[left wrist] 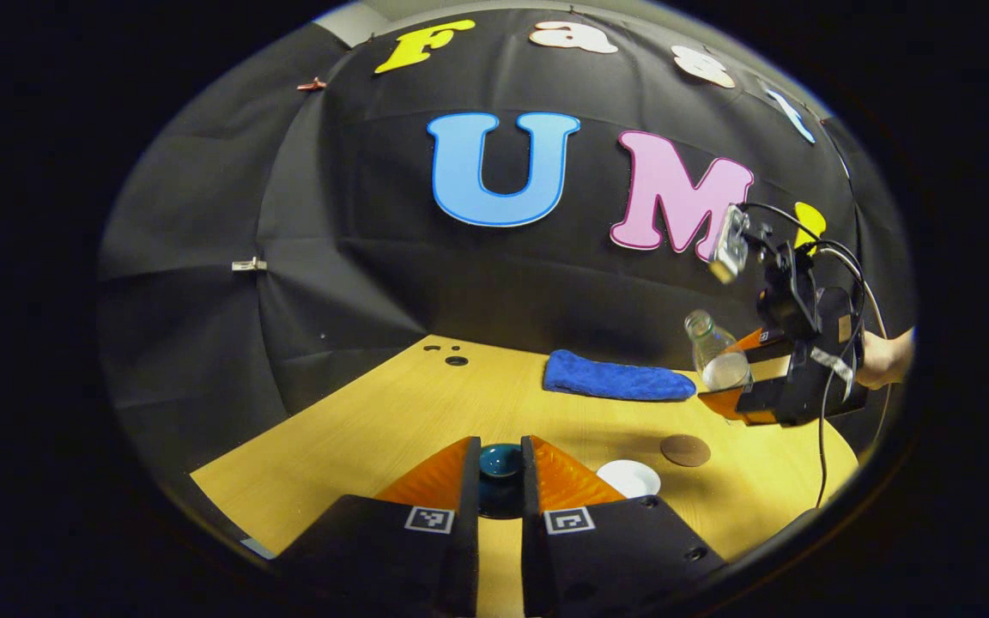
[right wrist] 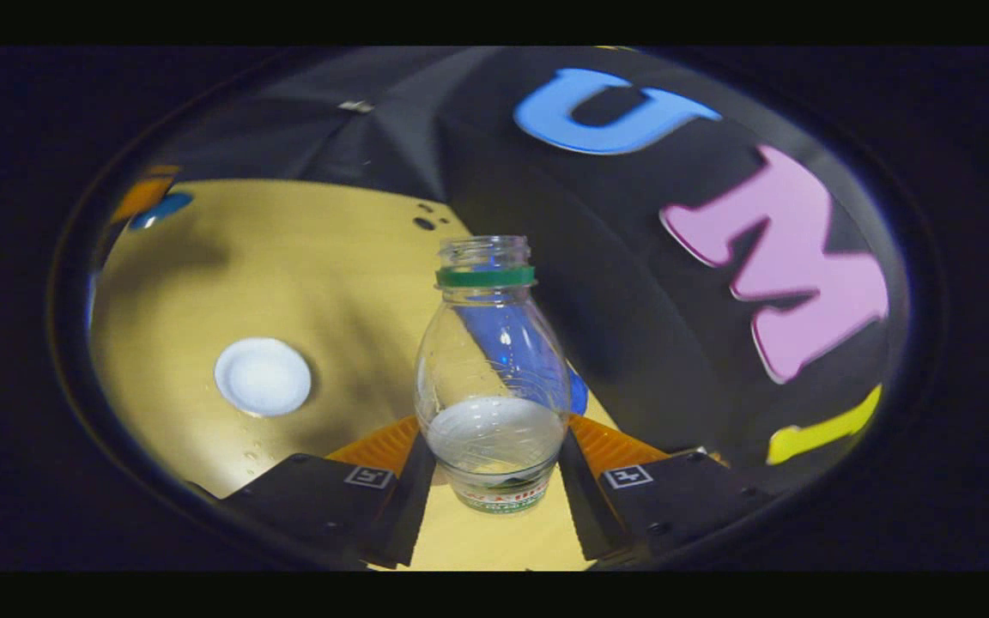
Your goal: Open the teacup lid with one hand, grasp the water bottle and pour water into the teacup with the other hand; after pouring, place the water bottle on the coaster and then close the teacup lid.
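Note:
My left gripper (left wrist: 500, 468) is shut on the dark teal teacup lid (left wrist: 500, 462), held up over the wooden table (left wrist: 374, 421). To its right, the open white teacup (left wrist: 629, 477) sits on the table, with the round brown coaster (left wrist: 685, 450) just beyond it. Farther right, my right gripper (left wrist: 722, 371) holds the uncapped clear water bottle (left wrist: 715, 352) in the air, leaning left. In the right gripper view, my right gripper (right wrist: 494, 427) is shut on the bottle (right wrist: 493, 378), which has a little water inside. The teacup (right wrist: 263, 376) lies below and to the left.
A folded blue towel (left wrist: 617, 378) lies at the back of the table near the black cloth wall. A hand (left wrist: 885, 359) holds the right gripper, and its cable (left wrist: 822, 429) hangs down. Small dark holes (left wrist: 452, 354) mark the table's far side.

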Demonstrator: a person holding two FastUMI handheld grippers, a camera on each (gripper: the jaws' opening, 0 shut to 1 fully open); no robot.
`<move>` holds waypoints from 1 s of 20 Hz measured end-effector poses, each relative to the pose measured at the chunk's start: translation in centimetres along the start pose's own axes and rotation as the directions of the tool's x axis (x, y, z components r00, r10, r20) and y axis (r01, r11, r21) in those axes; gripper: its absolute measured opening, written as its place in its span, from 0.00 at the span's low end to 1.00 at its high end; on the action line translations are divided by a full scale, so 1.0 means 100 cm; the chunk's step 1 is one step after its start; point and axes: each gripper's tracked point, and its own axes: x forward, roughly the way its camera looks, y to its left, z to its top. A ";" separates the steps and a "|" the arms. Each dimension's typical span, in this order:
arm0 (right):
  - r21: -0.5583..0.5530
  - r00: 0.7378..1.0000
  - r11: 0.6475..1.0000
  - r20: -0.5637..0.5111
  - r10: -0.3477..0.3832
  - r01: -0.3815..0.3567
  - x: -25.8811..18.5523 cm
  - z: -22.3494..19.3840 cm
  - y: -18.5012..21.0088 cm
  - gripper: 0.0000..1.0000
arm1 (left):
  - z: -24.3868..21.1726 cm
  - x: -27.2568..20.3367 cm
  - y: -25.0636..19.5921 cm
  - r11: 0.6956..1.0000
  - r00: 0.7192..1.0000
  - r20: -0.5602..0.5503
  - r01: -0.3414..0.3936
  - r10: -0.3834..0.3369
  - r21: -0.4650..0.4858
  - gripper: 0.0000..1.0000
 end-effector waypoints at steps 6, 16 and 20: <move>0.498 0.982 0.867 0.176 -0.073 -0.024 -0.003 0.019 -0.007 0.73 | 0.010 0.006 -0.029 1.000 1.000 0.003 0.015 -0.015 0.003 0.24; 0.642 0.951 0.762 0.281 -0.125 -0.089 0.023 0.013 0.013 0.74 | -0.014 0.040 -0.051 1.000 1.000 -0.007 0.007 -0.007 0.028 0.24; 0.579 0.958 0.813 0.265 -0.106 -0.071 0.038 -0.010 0.045 0.76 | -0.026 0.043 -0.061 1.000 1.000 -0.024 0.007 -0.006 0.012 0.24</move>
